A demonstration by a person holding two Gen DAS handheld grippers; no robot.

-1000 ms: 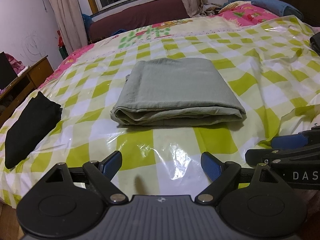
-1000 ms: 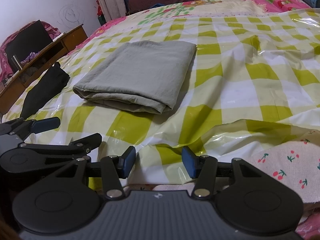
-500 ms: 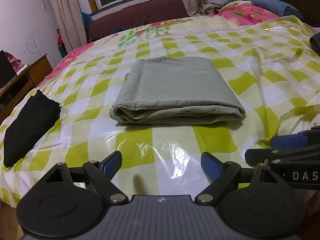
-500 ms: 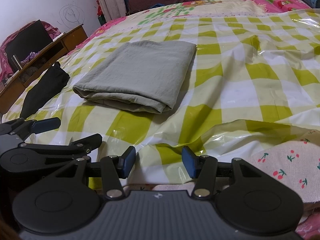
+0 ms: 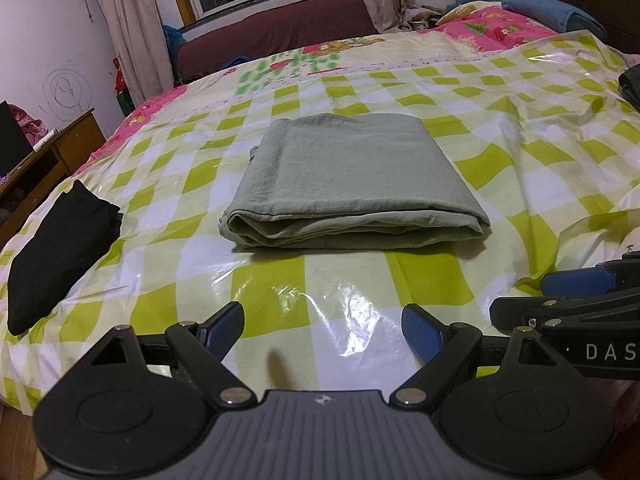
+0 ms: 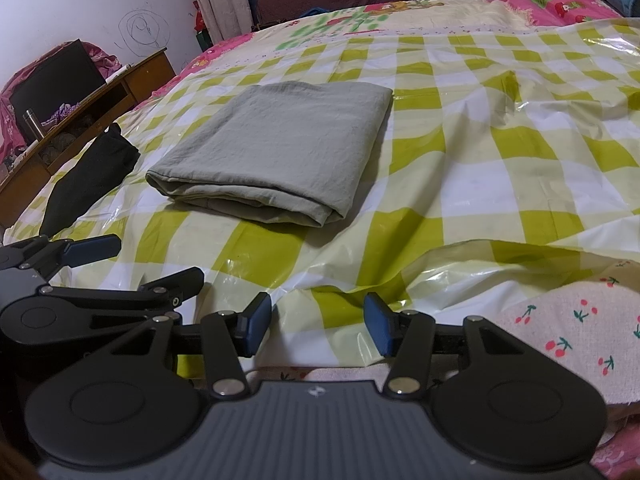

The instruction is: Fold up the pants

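The grey-green pants lie folded into a neat rectangle on the checked plastic sheet over the bed; they also show in the right wrist view. My left gripper is open and empty, near the bed's front edge, well short of the pants. My right gripper is open and empty, at the front edge to the right of the left one. Each gripper shows in the other's view, the right one at the side and the left one likewise.
A folded black garment lies at the bed's left edge. A wooden desk stands left of the bed. Pink bedding and blue pillows lie at the far right. A cherry-print cloth hangs at the front right.
The left wrist view has shifted slightly leftward and back; the pants and the right gripper have not moved. Both grippers stay open.
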